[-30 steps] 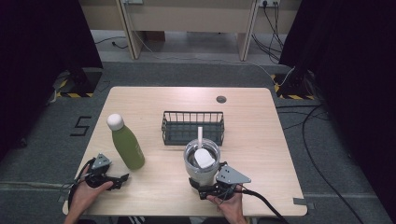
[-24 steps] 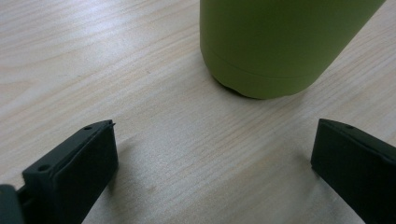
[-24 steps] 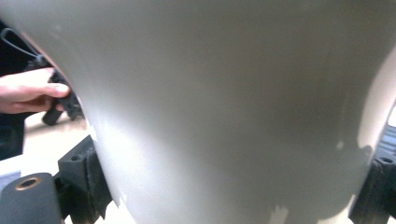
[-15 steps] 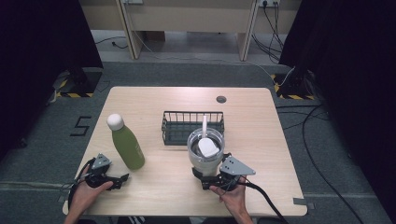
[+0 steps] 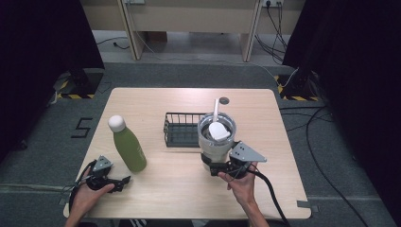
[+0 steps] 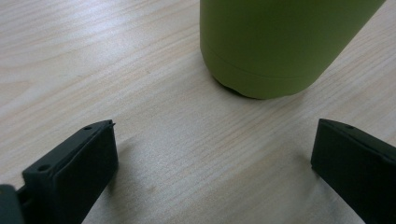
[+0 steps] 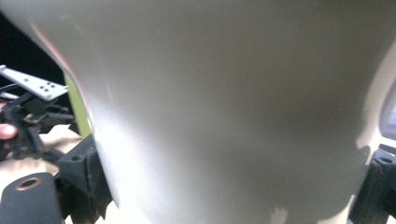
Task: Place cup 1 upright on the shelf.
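R tongs (image 5: 216,166) clamp tumbler (image 5: 216,137); L tongs (image 5: 124,179) agape

My two grippers' jaws are matte black. The bottle (image 5: 128,146) near my left one is olive green with a white cap (image 5: 117,123). The tumbler (image 5: 216,139) is pale grey-white, its straw (image 5: 216,109) white. The wire basket (image 5: 182,129) is black, the table (image 5: 142,101) light woodgrain.
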